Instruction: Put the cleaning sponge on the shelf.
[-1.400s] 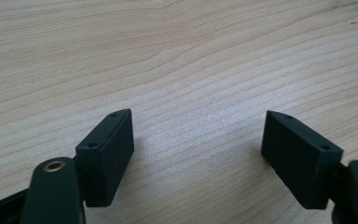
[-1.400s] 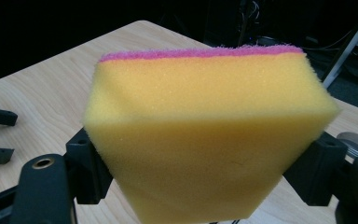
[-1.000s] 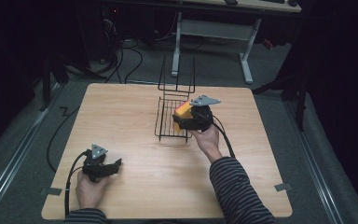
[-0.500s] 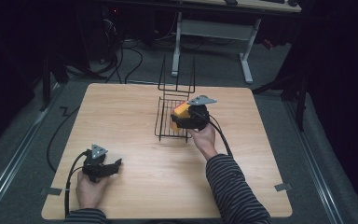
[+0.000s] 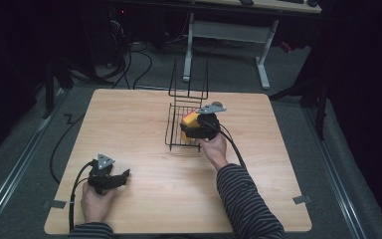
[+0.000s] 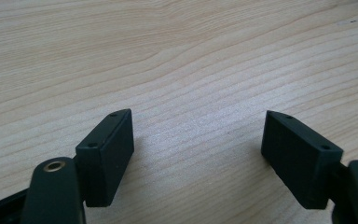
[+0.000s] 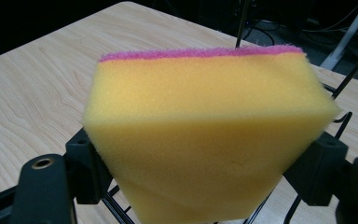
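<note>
My right gripper (image 5: 191, 128) (image 7: 205, 182) is shut on a yellow sponge (image 5: 189, 119) (image 7: 205, 140) with a pink scouring layer on its far face. It holds the sponge just over the black wire rack (image 5: 179, 122) (image 7: 340, 88) at the middle of the wooden table (image 5: 129, 124). The rack's wires show under and behind the sponge in the right gripper view. My left gripper (image 5: 122, 178) (image 6: 198, 163) rests low at the table's near left, open, with bare wood between its fingers (image 6: 107, 154).
The rack has tall upright wires (image 5: 189, 79) at its far end. A cable (image 5: 74, 191) trails from the left gripper off the near table edge. Beyond the table stand a white desk frame (image 5: 229, 35) and floor cables (image 5: 144, 59).
The right gripper has sunk a little with the sponge, closer over the rack. The left gripper has stayed put.
</note>
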`<state>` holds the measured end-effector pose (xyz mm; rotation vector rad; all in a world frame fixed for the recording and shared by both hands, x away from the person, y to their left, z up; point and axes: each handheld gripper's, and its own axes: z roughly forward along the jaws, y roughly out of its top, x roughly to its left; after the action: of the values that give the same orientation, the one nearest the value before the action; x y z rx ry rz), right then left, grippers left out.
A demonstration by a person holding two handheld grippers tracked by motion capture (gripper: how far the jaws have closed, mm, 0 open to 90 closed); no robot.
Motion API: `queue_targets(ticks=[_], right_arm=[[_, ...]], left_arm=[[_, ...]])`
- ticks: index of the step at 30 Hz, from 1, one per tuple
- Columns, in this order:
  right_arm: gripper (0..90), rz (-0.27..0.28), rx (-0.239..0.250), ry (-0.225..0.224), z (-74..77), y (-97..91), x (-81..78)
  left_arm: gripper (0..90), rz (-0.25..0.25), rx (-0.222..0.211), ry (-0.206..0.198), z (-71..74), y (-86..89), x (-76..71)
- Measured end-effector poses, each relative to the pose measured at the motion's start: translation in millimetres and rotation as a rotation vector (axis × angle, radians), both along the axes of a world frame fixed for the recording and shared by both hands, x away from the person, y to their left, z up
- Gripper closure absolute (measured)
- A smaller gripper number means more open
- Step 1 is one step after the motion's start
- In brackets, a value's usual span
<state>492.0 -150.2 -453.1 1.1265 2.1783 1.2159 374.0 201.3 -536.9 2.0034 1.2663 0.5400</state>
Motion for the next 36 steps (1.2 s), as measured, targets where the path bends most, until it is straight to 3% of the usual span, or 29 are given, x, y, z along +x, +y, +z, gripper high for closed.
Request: queue_targets(ticks=[13,36], right_arm=[[22.4,-0.002,-0.001,0.014,-7.9,1.9,4.0],[20.3,0.004,-0.009,0.013,-8.4,2.0,3.7]], left_arm=[[25.8,0.0,0.0,0.0,0.0,0.0,0.0],[25.8,0.0,0.0,0.0,0.0,-0.1,0.0]])
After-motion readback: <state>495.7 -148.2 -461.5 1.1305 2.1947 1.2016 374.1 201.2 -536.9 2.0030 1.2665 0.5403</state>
